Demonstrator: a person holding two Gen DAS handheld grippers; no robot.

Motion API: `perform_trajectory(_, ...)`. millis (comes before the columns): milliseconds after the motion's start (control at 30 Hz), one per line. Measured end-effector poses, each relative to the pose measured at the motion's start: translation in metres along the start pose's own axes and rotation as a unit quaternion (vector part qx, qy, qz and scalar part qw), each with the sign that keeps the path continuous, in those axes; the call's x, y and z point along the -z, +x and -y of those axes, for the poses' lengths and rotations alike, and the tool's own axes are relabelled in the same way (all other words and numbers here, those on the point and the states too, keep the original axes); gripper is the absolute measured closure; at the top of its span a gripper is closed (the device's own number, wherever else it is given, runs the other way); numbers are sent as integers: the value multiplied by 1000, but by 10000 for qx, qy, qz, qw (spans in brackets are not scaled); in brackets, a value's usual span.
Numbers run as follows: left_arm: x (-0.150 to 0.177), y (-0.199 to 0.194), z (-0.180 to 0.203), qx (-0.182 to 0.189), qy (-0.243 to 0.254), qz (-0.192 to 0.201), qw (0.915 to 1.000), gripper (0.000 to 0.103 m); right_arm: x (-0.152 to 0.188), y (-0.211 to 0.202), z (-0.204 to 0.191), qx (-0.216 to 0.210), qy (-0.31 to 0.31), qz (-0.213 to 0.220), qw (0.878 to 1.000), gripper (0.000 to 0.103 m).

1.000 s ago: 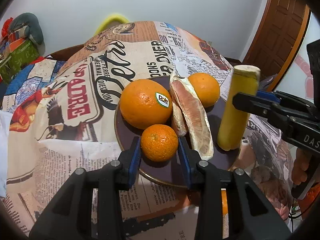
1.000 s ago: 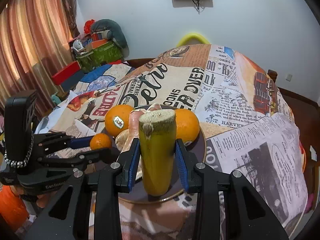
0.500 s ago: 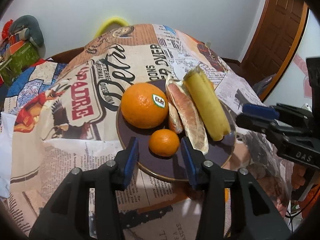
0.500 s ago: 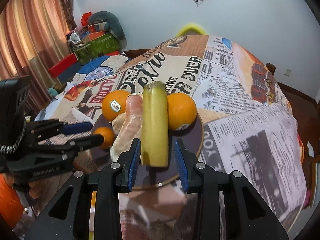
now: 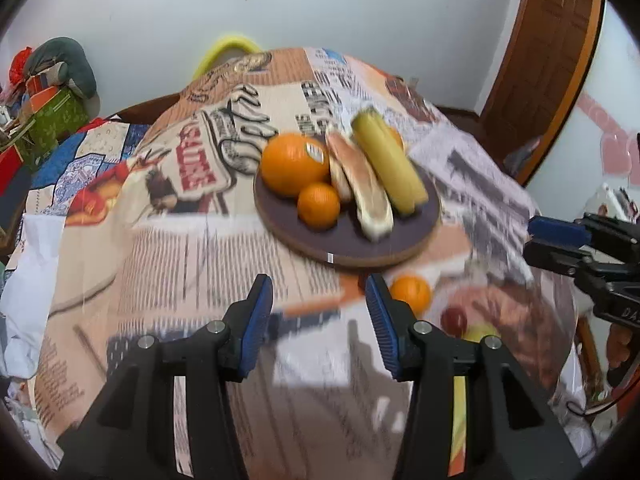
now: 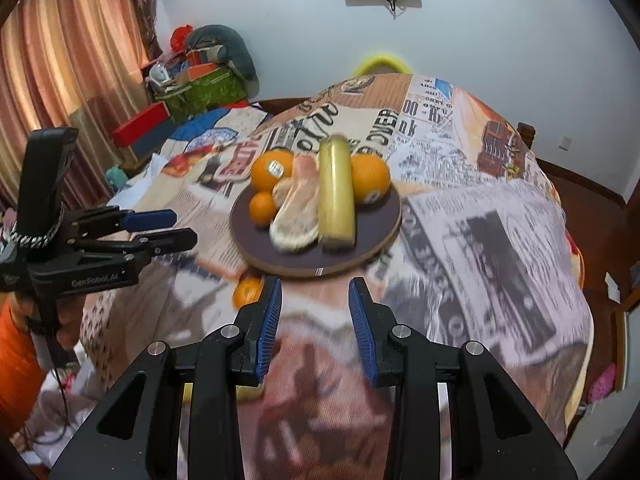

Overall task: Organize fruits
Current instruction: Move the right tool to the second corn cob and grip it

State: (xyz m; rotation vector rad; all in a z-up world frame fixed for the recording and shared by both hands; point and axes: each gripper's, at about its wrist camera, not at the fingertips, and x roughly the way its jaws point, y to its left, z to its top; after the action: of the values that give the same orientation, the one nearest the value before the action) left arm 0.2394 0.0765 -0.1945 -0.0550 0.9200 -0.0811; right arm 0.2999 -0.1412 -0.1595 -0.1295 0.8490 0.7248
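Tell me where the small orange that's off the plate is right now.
The small orange lies on the tablecloth just in front of the plate, beside the left gripper; the right wrist view shows it left of the right gripper.

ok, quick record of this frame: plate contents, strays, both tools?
plate: big orange, small orange, pomelo slice, banana, rear orange
off plate: loose orange on cloth, by the near rim
left tool: jaws have just been opening, nothing between them
right tool: jaws narrowly apart, empty
image: both views motion-blurred
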Motion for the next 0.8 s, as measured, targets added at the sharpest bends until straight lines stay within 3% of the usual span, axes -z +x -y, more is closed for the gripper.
perform_trajectory(400,60,-4,11,125,215,-451,9987,54,64,2,-18,-77,254,-430,9987,71)
perform_trajectory(500,68,-4,15,304,291,-489,9979,48,71,7,-21,-145,375,-530,9978,70)
perform_trajectory(600,71,-6,17,395,285,-470,9977,48,73,15,-27,-193,330,-655,9971,62)
perform_trajectory(733,71,-7,26,727,260,-495,9958,48,71,19,-36,-99,239,-631,9977,60)
perform_trajectory(800,71,-6,34,643,364,-474,9961,48,71,19,-35,-65,276,-617,9977,60)
